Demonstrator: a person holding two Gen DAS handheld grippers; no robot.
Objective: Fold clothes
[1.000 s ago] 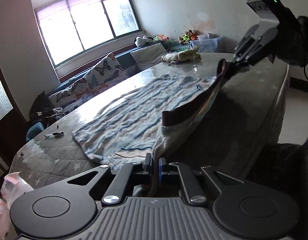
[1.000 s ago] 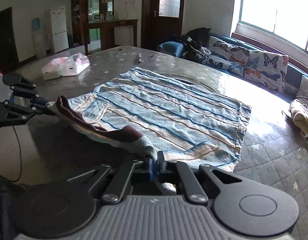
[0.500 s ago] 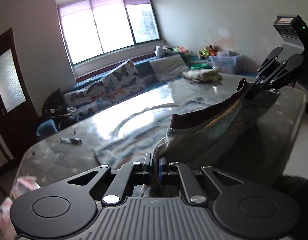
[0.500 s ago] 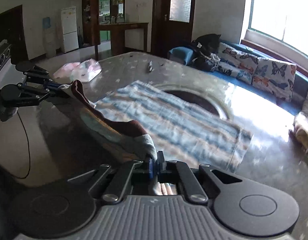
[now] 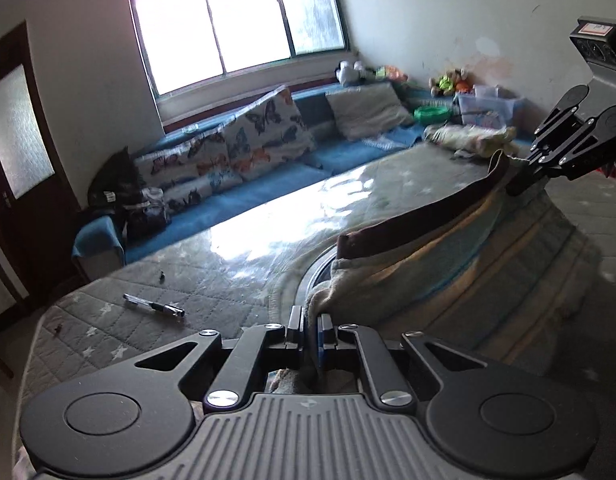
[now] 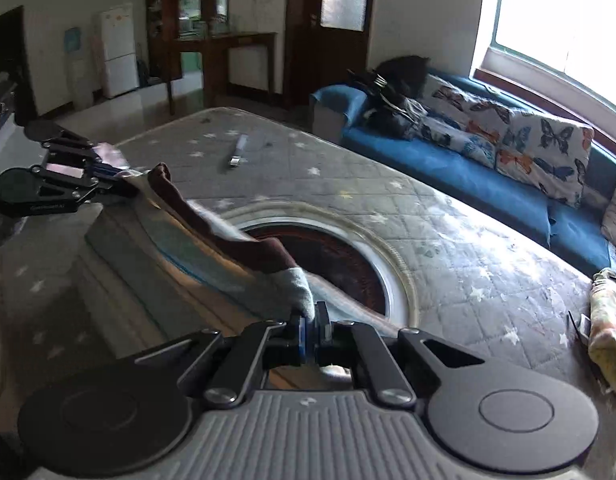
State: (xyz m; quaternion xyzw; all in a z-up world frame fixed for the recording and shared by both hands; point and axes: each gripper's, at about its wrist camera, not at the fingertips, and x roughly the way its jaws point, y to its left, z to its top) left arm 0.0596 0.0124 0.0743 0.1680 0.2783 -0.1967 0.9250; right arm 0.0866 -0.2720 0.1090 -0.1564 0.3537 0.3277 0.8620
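My left gripper [image 5: 310, 332] and right gripper [image 6: 313, 330], both clamped on the striped shirt [image 5: 448, 264], have lifted its hem toward twelve o'clock; fold underway.

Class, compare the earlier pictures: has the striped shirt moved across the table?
Yes. The striped shirt, once flat over the table's round inlay, now hangs lifted, uncovering it.

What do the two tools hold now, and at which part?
Both hold the striped shirt. The left tool and the right tool are each shut on its top edge, at either end of the dark collar.
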